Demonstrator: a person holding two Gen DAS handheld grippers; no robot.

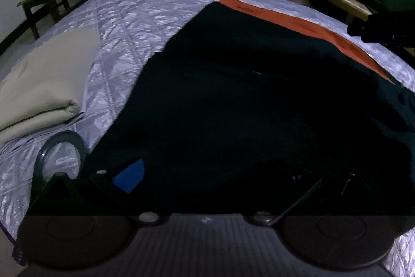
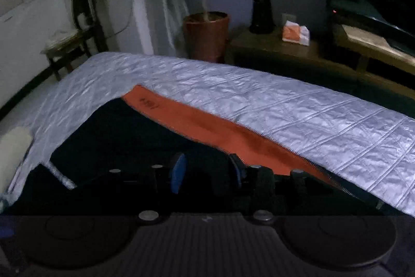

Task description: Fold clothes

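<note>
Below, right gripper (image 2: 207, 170) spread over dark jacket (image 2: 109, 136), left gripper (image 1: 207, 181) spread too, quilt (image 2: 285, 116) beneath.

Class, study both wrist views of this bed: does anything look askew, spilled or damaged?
Nothing spilled or damaged. The dark jacket lies slantwise on the quilted bedspread, its orange lining turned out along the zip edge; the beige folded garment sits tidy beside it.

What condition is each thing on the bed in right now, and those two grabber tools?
Dark jacket: spread flat, orange lining showing along its edge.
Beige garment: folded, set aside.
Left gripper: too dark to tell.
Right gripper: open, low over the jacket.
</note>
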